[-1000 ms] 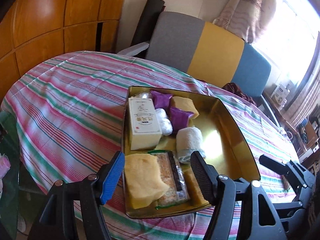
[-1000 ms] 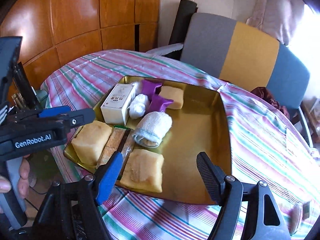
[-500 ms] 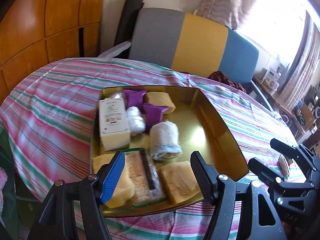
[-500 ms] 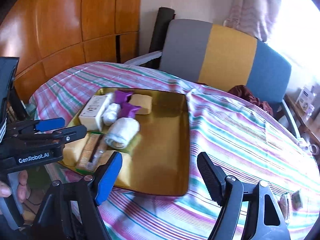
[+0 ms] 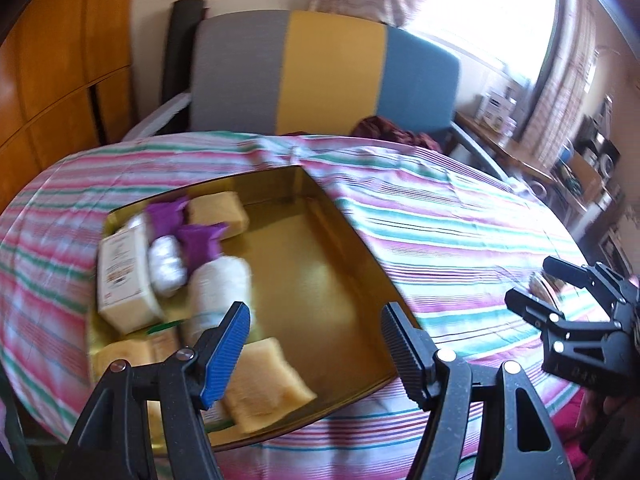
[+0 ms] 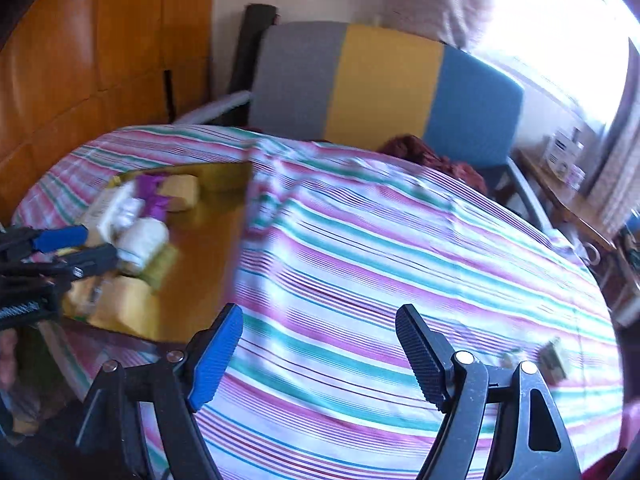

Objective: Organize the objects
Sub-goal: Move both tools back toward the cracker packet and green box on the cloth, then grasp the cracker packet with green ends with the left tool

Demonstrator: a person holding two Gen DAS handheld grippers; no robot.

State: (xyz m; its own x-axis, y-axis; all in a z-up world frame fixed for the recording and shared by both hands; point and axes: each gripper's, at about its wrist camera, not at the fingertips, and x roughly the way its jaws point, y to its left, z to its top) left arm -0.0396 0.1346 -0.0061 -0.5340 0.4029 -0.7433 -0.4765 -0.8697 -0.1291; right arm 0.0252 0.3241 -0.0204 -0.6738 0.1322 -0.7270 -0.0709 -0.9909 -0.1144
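Observation:
A gold metal tray [image 5: 344, 280] sits on the striped tablecloth and also shows in the right wrist view [image 6: 208, 248]. Its left half holds a white box [image 5: 120, 276], purple pouches [image 5: 196, 240], a white rolled cloth [image 5: 218, 284] and yellow sponges [image 5: 264, 384]. My left gripper [image 5: 316, 344] is open and empty above the tray's near edge. My right gripper [image 6: 320, 352] is open and empty over bare tablecloth right of the tray; it also shows in the left wrist view [image 5: 560, 292]. A small object [image 6: 554, 356] lies on the cloth at the right; it is blurred.
A grey, yellow and blue chair [image 5: 320, 76] stands behind the round table [image 6: 400, 240]. Wooden cabinets [image 6: 80, 60] are at the left. A dark red cloth [image 6: 432, 156] lies on the chair seat. A cluttered sideboard [image 5: 560, 160] stands under the window at the right.
Both grippers have swung to the right. The tray has slid toward the left of both views. The right gripper now looks over bare tablecloth instead of the tray. Both stay open.

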